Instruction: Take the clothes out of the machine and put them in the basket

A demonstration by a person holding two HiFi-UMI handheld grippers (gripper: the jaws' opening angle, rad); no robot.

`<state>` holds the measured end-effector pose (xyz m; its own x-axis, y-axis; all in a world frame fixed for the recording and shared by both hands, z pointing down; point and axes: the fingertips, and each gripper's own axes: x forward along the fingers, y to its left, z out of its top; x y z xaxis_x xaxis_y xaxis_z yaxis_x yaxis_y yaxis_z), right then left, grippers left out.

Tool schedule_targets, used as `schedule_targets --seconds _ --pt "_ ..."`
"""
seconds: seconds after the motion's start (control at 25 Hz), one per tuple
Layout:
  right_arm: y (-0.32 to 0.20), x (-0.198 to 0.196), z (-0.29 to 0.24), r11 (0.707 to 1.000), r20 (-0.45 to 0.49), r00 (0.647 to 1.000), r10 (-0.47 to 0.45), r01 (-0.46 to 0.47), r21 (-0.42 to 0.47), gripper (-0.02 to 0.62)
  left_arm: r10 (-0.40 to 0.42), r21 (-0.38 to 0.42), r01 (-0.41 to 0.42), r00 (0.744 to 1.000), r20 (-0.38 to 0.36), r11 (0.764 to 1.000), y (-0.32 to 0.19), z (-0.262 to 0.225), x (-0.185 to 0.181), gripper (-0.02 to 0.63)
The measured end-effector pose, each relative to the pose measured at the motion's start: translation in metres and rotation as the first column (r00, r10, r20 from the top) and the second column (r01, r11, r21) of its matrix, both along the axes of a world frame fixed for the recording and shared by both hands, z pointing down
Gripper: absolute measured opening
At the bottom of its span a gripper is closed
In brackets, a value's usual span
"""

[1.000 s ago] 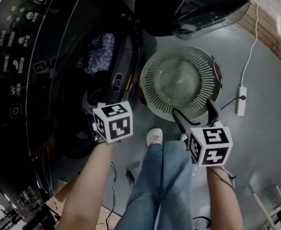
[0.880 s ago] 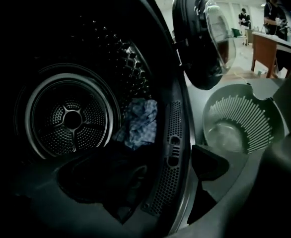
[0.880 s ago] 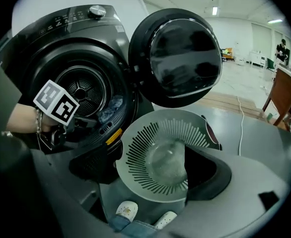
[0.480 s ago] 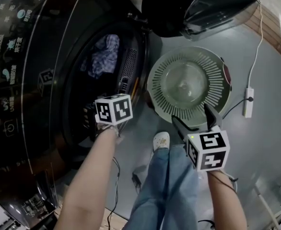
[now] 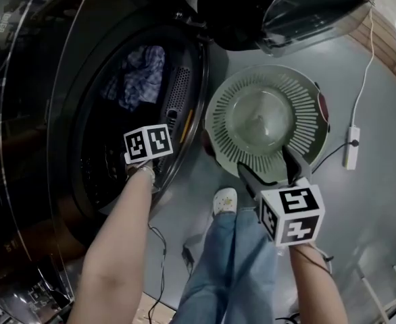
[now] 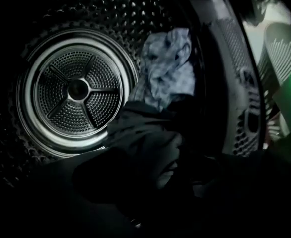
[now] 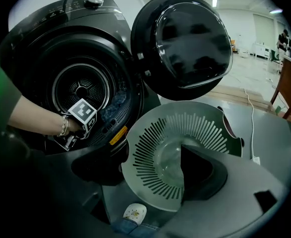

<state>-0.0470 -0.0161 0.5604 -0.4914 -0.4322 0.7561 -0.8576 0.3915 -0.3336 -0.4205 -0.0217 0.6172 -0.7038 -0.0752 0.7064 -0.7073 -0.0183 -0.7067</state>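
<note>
against a second ago the left hand-held gripper (image 6: 168,180) has gone from hovering outside the washing machine (image 5: 49,113) to reaching through the drum mouth, with only its marker cube and the forearm left showing at the mouth's lower right edge in the head view. its jaws have just been closing from wide open and now stand partly apart, one on each side of a dark garment (image 6: 145,133) that lies bunched at the bottom of the drum just inside the mouth. the light is too poor to see a firm pinch, so i judge the cloth bracketed but not yet caught. that puts the task at its first grab, with nothing lifted out so far. a blue-and-white checked garment (image 6: 168,63) sits deeper in than the dark one and higher against the drum's right wall, out of reach of this bite and left for another pass. just to the right of the mouth, on the floor under the swung-open door (image 5: 286,5), stands the slotted round basket (image 5: 306,106), empty. the right hand-held gripper (image 5: 267,166) hangs over the basket's near rim, well to the right of the mouth. its jaws have been easing inward but are wide apart and hold nothing.
</note>
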Motion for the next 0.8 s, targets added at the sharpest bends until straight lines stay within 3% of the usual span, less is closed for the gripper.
schedule_targets --seconds 0.08,0.12,0.16,0.2,0.48,0.8 --pt "0.001 -0.002 0.000 1.000 0.009 1.000 -0.002 0.002 -0.005 0.438 -0.006 -0.037 0.007 0.999 0.034 0.999 0.006 0.007 -0.007 0.326" --pt "0.001 -0.003 0.000 1.000 0.010 1.000 -0.010 0.010 -0.004 0.436 -0.008 -0.053 0.010 0.999 0.041 0.999 0.008 0.009 -0.009 0.258" --pt "0.002 -0.004 0.000 1.000 0.008 1.000 -0.022 0.022 -0.002 0.434 -0.014 -0.056 0.017 0.999 0.041 0.998 0.009 0.010 -0.008 0.116" --pt "0.003 -0.004 -0.001 0.999 0.005 0.999 -0.034 0.034 0.001 0.433 -0.023 -0.043 0.024 0.999 0.035 0.999 0.009 0.008 -0.006 0.084" --pt "0.013 0.002 -0.006 1.000 0.024 1.000 0.004 -0.003 -0.029 0.416 -0.056 0.122 0.059 0.998 -0.026 0.991 0.003 -0.018 0.019 0.066" --pt "0.016 0.017 -0.028 0.996 0.038 0.996 0.081 -0.080 -0.038 0.397 0.041 0.230 -0.016 0.994 -0.102 0.973 -0.005 -0.056 0.070 0.063"
